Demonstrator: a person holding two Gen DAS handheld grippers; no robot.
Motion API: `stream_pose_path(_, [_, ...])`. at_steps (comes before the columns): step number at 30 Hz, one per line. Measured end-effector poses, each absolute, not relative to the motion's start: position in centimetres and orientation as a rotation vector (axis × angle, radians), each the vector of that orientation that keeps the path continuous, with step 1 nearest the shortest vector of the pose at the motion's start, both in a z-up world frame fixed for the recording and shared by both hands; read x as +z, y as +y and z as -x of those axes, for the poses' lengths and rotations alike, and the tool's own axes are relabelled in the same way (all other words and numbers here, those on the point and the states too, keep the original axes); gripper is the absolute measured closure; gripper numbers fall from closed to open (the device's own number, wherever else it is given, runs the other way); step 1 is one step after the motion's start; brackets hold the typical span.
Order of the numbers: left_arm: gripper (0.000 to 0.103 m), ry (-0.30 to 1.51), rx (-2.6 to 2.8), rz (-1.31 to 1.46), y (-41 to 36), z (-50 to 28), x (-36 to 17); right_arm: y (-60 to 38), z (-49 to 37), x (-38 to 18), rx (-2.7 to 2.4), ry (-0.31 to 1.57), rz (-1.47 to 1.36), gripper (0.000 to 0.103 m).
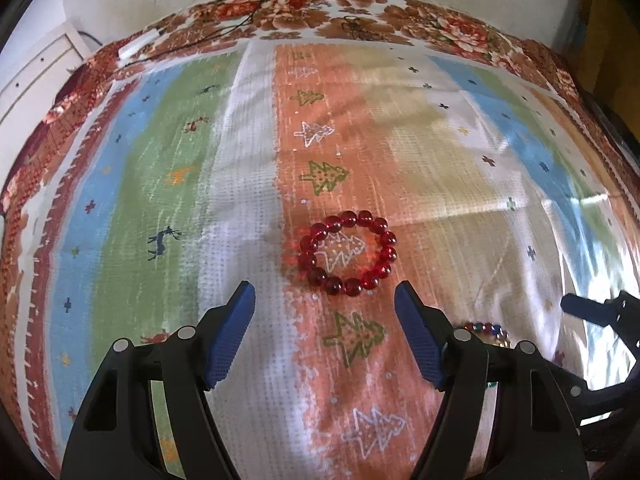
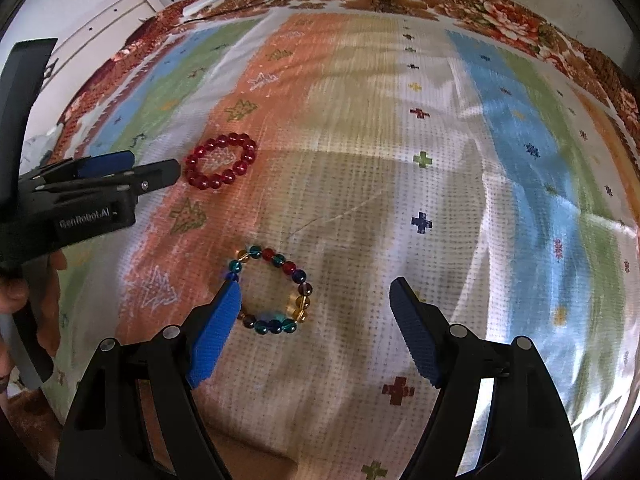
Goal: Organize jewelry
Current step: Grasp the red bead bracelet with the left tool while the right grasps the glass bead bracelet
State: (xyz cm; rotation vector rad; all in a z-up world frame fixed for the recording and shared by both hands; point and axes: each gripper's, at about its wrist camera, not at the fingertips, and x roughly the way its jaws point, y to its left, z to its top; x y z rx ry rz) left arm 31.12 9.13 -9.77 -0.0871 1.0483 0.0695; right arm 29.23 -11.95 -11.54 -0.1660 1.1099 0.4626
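A red bead bracelet (image 1: 347, 253) lies flat on the striped cloth, just beyond my open, empty left gripper (image 1: 325, 294). It also shows in the right wrist view (image 2: 220, 160), with the left gripper (image 2: 154, 170) just left of it. A multicoloured bead bracelet (image 2: 273, 290) lies by the left fingertip of my open, empty right gripper (image 2: 316, 288); the finger covers part of its left side. In the left wrist view, part of this bracelet (image 1: 486, 330) peeks out behind the right finger.
The surface is a bed or table covered with a striped cloth (image 1: 440, 152) printed with trees and crosses, over a red floral cover (image 1: 360, 12). A white plug strip and black cables (image 1: 138, 44) lie at the far left edge. A white cabinet (image 2: 108, 20) stands beyond.
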Motion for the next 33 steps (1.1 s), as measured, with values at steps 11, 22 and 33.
stream_pose_path(11, [0.029, 1.088, 0.089, 0.116, 10.5, -33.3, -12.0, -11.5, -31.1, -13.8, 0.436, 1.176, 0.180, 0.026])
stream_pose_path(22, [0.029, 1.119, 0.083, 0.102, 10.6, -34.4, -13.8, -9.7, -31.4, -15.1, 0.404, 1.190, 0.294, 0.026])
stream_pose_path(33, [0.086, 1.145, 0.103, 0.021, 10.6, -34.5, -14.2, -11.0, -31.4, -15.0, 0.391, 1.173, 0.308, 0.084])
